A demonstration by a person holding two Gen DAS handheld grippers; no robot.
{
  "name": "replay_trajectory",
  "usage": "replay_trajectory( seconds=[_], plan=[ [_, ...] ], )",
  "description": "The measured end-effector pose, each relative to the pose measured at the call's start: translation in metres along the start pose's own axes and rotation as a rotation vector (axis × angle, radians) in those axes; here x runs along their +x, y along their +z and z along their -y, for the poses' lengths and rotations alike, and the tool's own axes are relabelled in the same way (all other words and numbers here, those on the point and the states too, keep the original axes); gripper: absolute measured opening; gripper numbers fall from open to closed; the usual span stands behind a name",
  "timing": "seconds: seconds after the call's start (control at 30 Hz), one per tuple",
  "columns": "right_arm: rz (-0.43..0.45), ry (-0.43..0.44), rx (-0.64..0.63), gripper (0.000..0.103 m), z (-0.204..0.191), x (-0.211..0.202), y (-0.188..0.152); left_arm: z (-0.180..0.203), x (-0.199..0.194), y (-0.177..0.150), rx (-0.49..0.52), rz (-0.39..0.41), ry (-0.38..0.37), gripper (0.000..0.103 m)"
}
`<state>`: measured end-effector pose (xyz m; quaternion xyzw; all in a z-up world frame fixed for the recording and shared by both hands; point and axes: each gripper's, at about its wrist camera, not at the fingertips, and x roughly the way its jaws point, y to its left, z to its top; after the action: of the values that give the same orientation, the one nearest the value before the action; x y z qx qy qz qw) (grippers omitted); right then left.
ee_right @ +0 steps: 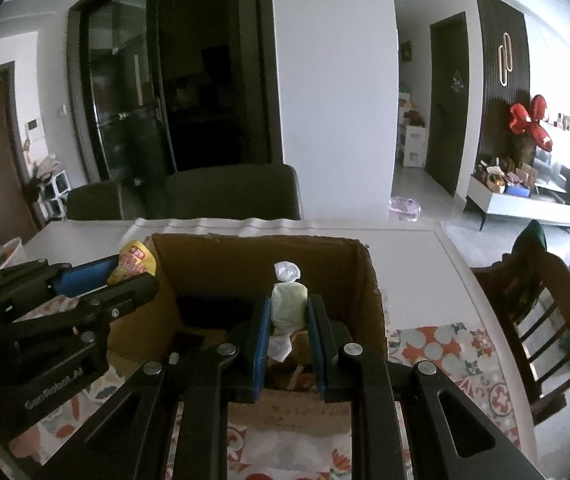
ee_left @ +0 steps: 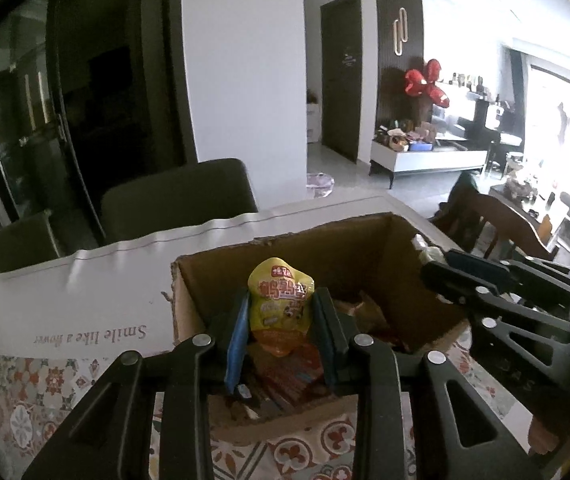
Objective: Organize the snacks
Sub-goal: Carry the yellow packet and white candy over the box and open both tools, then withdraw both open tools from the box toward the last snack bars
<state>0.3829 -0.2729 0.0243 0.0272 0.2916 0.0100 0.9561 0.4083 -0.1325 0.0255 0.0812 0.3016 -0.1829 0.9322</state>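
On my left side, the left gripper is clamped on a yellow snack pouch, holding it upright over the open cardboard box; from the right wrist view that same pouch sits at the box's left wall. Below it I see more packets lying inside the box. The box stands on a patterned tablecloth covering the table. Further right, my right gripper is closed on a pale green wrapped sweet, its twisted clear end pointing up, also held above the box interior. A wooden chair stands at the table's right edge.
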Motion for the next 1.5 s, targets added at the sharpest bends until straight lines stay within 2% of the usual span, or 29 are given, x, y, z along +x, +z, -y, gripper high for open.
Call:
replay_trajectory(
  seconds=[0.13,0.17,0.2,0.27,0.4,0.63,0.97,1.27,1.5],
  plan=[
    [-0.013,-0.005,0.0,0.02,0.004,0.004,0.0,-0.001,0.001,0.0,0.009,-0.003,0.032,0.047],
    [-0.02,-0.004,0.002,0.027,0.005,0.004,0.0,-0.001,-0.001,-0.001,0.012,0.004,0.032,0.052],
    [-0.023,-0.005,0.006,0.038,0.005,0.004,0.0,0.0,-0.004,-0.002,0.018,0.014,0.036,0.054],
    [-0.011,-0.015,0.005,0.042,0.005,0.001,0.0,0.001,-0.011,-0.004,0.032,0.032,0.051,0.055],
    [0.01,-0.009,0.014,0.042,0.008,-0.013,-0.006,0.004,-0.027,-0.009,0.048,0.061,0.046,0.059],
    [0.038,0.011,-0.002,0.046,0.007,-0.043,-0.02,0.015,-0.058,-0.021,0.041,0.102,0.016,0.059],
    [0.044,0.044,0.004,0.046,0.012,-0.077,-0.05,0.038,-0.09,-0.047,0.088,0.13,-0.008,0.059],
    [0.047,0.049,0.013,0.046,0.017,-0.093,-0.071,0.05,-0.096,-0.069,0.106,0.099,-0.044,0.059],
    [0.018,0.046,0.008,0.046,0.022,-0.096,-0.091,0.065,-0.091,-0.088,0.15,0.067,-0.065,0.059]
  ],
)
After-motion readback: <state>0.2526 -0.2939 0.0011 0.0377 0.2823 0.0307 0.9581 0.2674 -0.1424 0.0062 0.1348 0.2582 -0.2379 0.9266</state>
